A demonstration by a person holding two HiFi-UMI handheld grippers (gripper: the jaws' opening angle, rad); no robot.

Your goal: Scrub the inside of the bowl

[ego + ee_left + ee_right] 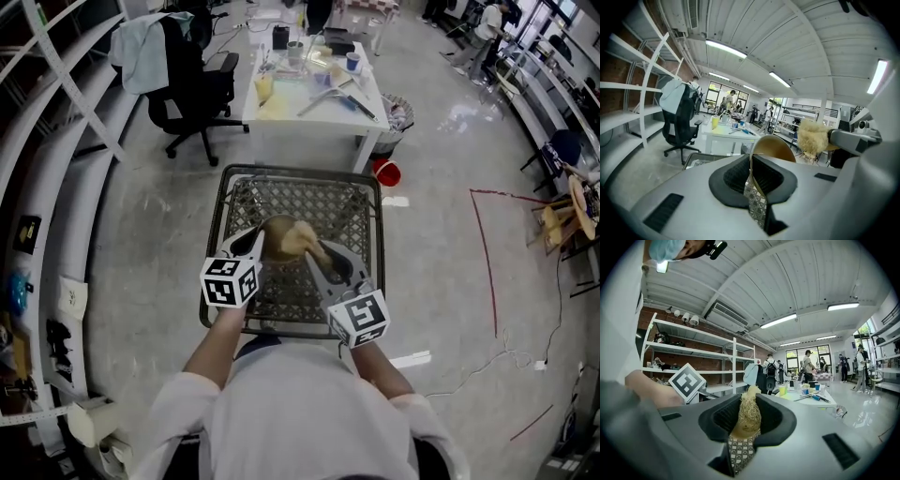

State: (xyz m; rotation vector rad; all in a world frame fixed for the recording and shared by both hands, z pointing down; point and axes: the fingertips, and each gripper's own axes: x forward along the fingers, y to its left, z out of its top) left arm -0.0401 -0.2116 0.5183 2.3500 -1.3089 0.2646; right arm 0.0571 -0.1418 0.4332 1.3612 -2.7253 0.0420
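Observation:
In the head view I hold both grippers over a wire mesh table [228, 201]. My left gripper [257, 243] is shut on the rim of a tan bowl [275, 232], which is lifted and tilted. In the left gripper view the bowl [774, 147] rises thin-edged from my left gripper [751, 169]. My right gripper [315, 255] is shut on a pale fibrous scrubber [302, 238], which touches the bowl. The scrubber [813, 136] sits by the bowl's right side. In the right gripper view the scrubber [749, 412] fills my right gripper [745, 423].
A white table [309, 89] loaded with cups and tools stands beyond the mesh table. A black office chair [192, 89] is to its left, and a red bucket [386, 172] sits on the floor at its right. White shelving [56, 141] runs along the left.

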